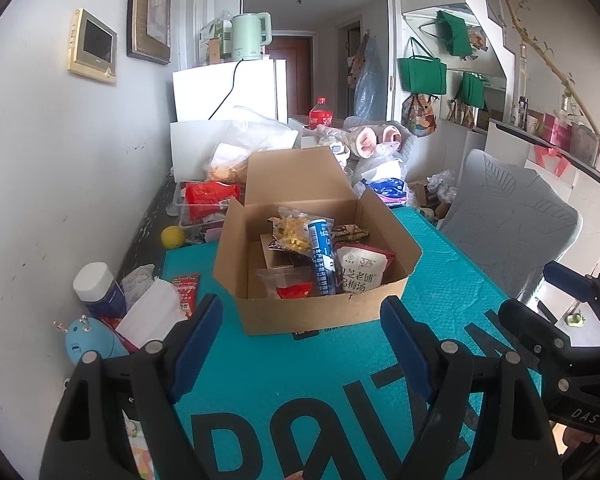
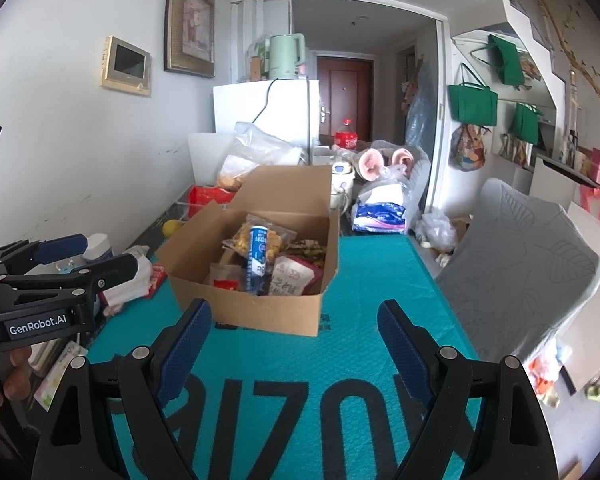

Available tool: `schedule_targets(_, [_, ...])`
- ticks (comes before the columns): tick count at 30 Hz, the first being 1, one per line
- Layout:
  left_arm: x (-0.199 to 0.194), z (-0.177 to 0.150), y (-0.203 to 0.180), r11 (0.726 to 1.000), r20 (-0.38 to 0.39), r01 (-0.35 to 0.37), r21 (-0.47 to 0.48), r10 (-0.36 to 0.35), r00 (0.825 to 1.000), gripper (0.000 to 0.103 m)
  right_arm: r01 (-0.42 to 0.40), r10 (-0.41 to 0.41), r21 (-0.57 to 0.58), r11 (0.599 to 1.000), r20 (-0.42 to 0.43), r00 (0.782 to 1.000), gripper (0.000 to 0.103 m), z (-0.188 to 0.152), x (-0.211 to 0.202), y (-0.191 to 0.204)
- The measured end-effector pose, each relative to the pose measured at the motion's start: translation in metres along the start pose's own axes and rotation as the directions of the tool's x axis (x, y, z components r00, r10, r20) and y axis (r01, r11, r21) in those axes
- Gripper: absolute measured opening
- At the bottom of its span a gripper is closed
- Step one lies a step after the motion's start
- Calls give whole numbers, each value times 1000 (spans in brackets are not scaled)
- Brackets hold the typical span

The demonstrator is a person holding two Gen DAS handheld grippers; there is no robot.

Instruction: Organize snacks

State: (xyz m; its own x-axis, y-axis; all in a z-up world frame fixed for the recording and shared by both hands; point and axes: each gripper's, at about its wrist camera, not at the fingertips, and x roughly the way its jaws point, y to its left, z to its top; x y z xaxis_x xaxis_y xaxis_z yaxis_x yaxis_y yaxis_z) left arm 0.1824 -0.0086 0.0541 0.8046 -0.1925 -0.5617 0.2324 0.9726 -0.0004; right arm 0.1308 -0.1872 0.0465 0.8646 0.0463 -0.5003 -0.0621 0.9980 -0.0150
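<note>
Cardboard box (image 1: 320,304), flaps up, sits mid teal mat (image 1: 340,380), slightly toward far edge. Inside: blue tube (image 1: 322,258) leaning diagonal across the pile, clear bag w/ yellow snack (image 1: 294,234) at back, white-red pouch (image 1: 362,270) at right wall, small red-labelled packet (image 1: 290,286) at front left. Rear flap blocks view of what's right behind box.

Left edge of mat, off the teal: white-capped jar (image 1: 98,288), crumpled white tissue/wrap (image 1: 152,312), red-green sachet (image 1: 188,288) partly on mat corner, light-blue gadget (image 1: 90,344) nearest. Yellow ball (image 1: 172,237) by wall near far left corner. Clear bin w/ red bag (image 1: 208,200) behind box on left, plastic bags above it.

Far end: white fridge (image 2: 266,110) w/ green kettle (image 2: 286,56) on top, cola bottle (image 2: 346,136), plush w/ pink ears (image 2: 384,164). Grey chair back (image 2: 516,264) crowds right edge of mat.

Left gripper (image 1: 302,320): released, nothing between pads, hovering at near edge, short of box front. Right gripper (image 2: 294,328): likewise spread wide, empty, clear of box. Nothing on the bare mat between either gripper and box.
</note>
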Motion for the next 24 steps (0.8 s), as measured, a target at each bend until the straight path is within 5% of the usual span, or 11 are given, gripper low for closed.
schedule_targets(24, [7,0,-4,1000,-19,-2,18,3,1000,81,16,-16,-2,1000,-26,1000,86,-1,8,-6])
